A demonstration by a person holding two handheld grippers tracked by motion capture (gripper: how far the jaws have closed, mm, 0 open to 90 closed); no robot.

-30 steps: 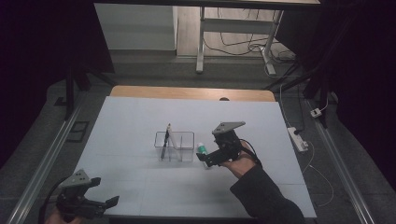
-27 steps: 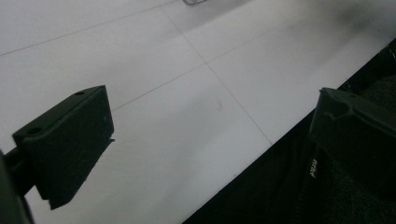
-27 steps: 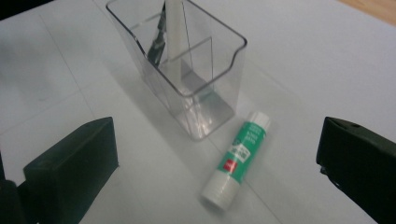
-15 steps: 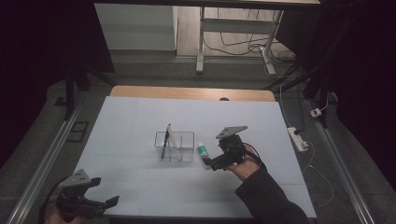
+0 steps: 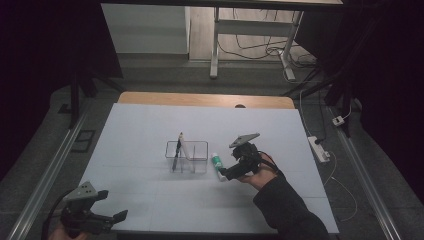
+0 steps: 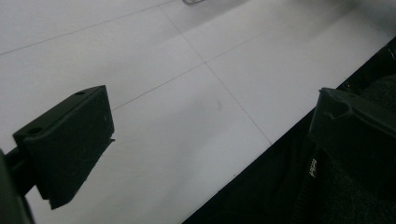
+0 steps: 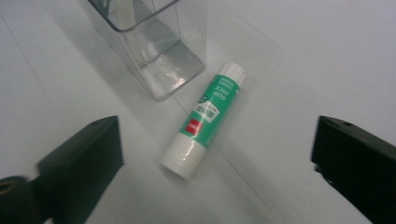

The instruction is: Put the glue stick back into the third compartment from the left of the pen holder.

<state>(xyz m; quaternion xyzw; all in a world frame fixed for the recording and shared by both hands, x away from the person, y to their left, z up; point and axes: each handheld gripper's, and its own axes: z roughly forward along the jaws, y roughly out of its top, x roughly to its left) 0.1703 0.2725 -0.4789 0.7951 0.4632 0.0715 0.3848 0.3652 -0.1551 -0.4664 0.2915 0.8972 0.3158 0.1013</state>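
Now, from the high view, the right gripper (image 5: 226, 174) hangs low over the white table (image 5: 150, 125), its tips just beside the glue stick (image 5: 217, 165), which lies flat on the table close to the right end of the clear organizer (image 5: 187, 156). A pen (image 5: 177, 150) stands tilted in that organizer's left compartment. The left gripper (image 5: 107, 218) sits well apart at the table's near left edge, jaws spread with nothing between them.

From the left gripper view, both black jaws stand wide over bare table and its dark front edge.

From the right gripper view, the glue stick (image 7: 204, 119) (green label, white ends) lies slantwise on the table between the jaws, touching neither. These jaws have just been closing a little yet remain wide apart. One corner of the clear organizer (image 7: 159, 60) stands just beside the stick's far end.
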